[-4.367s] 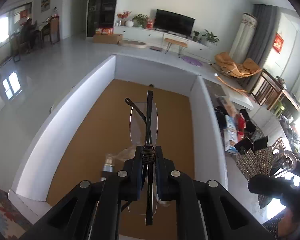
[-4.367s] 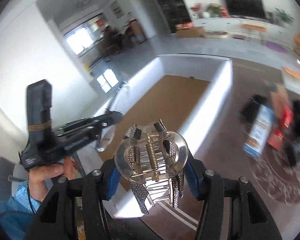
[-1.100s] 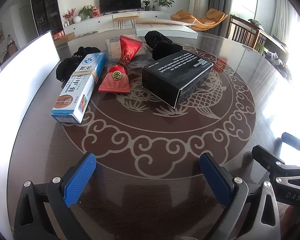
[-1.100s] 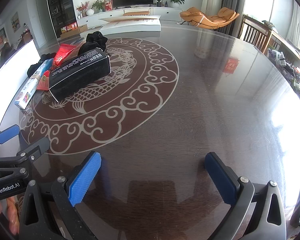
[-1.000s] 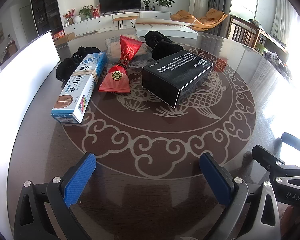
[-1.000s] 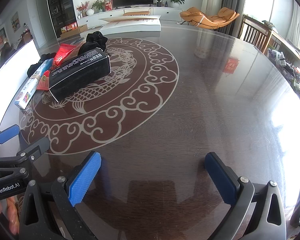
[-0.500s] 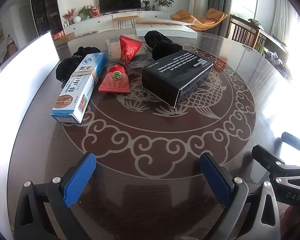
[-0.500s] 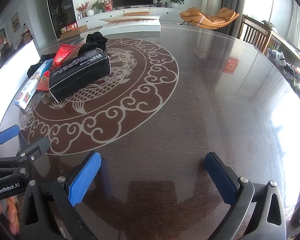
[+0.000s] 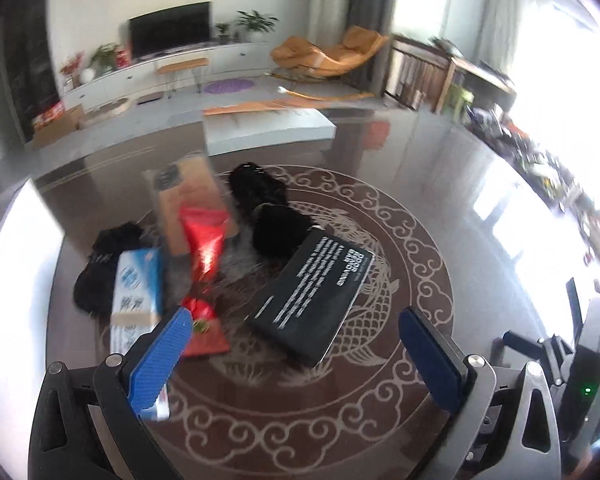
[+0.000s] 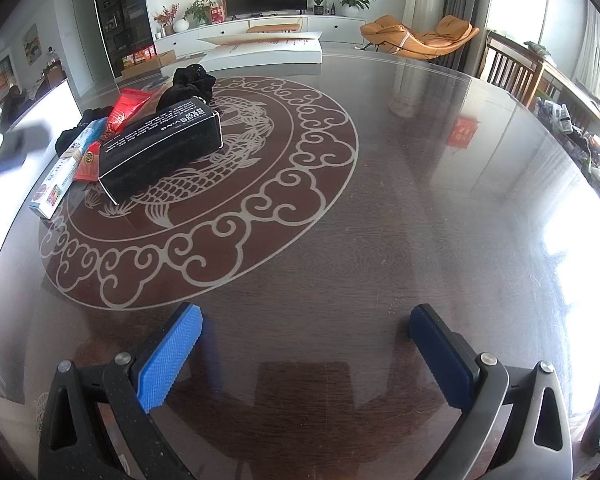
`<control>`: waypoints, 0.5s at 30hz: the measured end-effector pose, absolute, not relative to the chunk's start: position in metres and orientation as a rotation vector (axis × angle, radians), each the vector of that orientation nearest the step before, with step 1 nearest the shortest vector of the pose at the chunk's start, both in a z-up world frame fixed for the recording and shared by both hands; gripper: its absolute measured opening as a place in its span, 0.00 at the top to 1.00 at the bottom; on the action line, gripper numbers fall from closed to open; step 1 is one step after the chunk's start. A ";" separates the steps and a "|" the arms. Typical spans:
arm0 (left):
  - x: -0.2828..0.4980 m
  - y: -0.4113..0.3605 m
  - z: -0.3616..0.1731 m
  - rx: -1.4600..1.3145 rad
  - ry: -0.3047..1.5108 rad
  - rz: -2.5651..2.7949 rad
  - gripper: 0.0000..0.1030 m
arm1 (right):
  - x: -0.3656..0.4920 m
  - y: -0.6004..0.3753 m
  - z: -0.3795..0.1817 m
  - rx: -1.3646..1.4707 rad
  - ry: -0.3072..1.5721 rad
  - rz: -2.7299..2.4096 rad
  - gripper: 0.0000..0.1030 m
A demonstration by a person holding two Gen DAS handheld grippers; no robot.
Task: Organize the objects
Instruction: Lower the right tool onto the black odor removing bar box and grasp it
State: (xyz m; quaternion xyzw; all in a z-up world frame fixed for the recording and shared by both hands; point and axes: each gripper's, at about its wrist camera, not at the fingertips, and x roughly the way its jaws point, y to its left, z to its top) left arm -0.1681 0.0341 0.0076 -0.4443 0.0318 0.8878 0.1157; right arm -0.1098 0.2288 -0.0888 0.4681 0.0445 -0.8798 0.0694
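left gripper [image 9: 296,354] lifts off its rest and swings in over the pile, view blurring, jaws spread wide and empty. below it, left to right: blue-and-white box [image 9: 136,292], red packet [image 9: 204,248], black box [image 9: 314,296], all on the tabletop [image 9: 480,248]. right gripper [image 10: 306,354] sits low, gaping, holding nothing. next pick looks like the black box.
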 end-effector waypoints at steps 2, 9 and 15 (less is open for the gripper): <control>-0.190 0.052 -0.006 -1.317 0.269 2.563 0.00 | -0.110 0.229 -0.089 1.409 0.133 -2.649 0.00; -0.218 0.081 -0.049 -1.466 0.167 2.384 0.00 | -0.110 0.229 -0.089 1.408 0.133 -2.648 0.00; -0.211 0.085 -0.028 -1.354 -0.100 2.295 0.01 | -0.110 0.229 -0.089 1.407 0.132 -2.648 0.00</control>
